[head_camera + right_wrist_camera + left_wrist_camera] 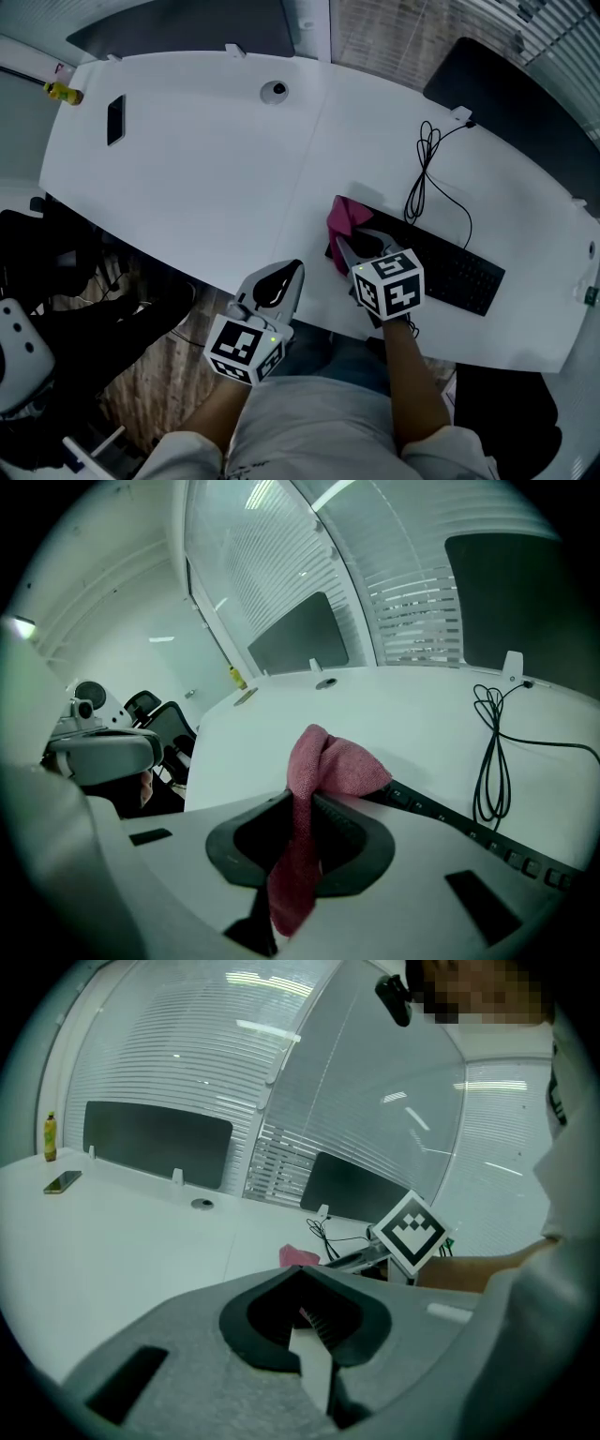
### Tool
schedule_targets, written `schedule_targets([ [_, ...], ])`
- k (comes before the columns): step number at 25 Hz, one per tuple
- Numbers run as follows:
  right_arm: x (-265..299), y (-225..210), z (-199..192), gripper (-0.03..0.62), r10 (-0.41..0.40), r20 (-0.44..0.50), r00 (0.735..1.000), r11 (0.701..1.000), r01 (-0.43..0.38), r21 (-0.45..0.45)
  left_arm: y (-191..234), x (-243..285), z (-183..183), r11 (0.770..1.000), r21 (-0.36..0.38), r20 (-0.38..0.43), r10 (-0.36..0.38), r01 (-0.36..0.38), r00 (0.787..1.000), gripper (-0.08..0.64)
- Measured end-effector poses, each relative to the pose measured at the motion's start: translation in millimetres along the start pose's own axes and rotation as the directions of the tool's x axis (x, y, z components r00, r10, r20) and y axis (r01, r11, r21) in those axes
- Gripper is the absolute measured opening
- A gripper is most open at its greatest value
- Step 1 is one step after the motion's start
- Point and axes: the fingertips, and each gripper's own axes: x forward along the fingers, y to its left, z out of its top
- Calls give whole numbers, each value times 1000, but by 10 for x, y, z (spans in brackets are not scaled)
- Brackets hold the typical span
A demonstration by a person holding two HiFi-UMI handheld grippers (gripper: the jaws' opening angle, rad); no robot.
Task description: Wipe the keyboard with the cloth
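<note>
White curved worktop point(206, 169) fills most of the head view, with dark partition panels beyond its far edge and slatted blinds behind them in the gripper views. A black keyboard point(459, 267) lies slantwise toward 4 o'clock on the worktop, near its front edge. Its black cable point(427, 178) runs off in loose loops toward 12 o'clock.

The right gripper point(352, 246) sits at the keyboard's left end, marker cube uppermost. Its fingers are clenched on a pink cloth point(345, 220). In the right gripper view the cloth is pinched between the two pads: one bunched fold rises above the tips and droops over the keyboard's corner keys, while a tail hangs down through the gap toward the camera. Whether the fold presses on the keys or only rests over them is unclear.

The left gripper point(296, 269) is at 8 o'clock from the right one, just beside it but apart, over the worktop's front edge and pointing toward 1 o'clock. Its fingers are drawn together at the tips with nothing between them; the left gripper view shows only bare pads and white worktop beyond.

Far off at 10 o'clock lie a dark phone point(115, 119) and, closer to the edge, a small yellow bottle point(64, 92). A round grey grommet point(274, 91) sits at 12 o'clock.
</note>
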Motion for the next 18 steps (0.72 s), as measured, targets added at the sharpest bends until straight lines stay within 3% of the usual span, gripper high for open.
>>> schedule_targets([
  [10,-88,108,48,57,29,28,999,1000,-29,-8,-78,27,-3,1000,12,-4,-14,14,1000,11],
  [18,-668,-82,66,57,-6,113,994,998,-1,57,-514,292,60,992,60,-18,-108,108,994,11],
])
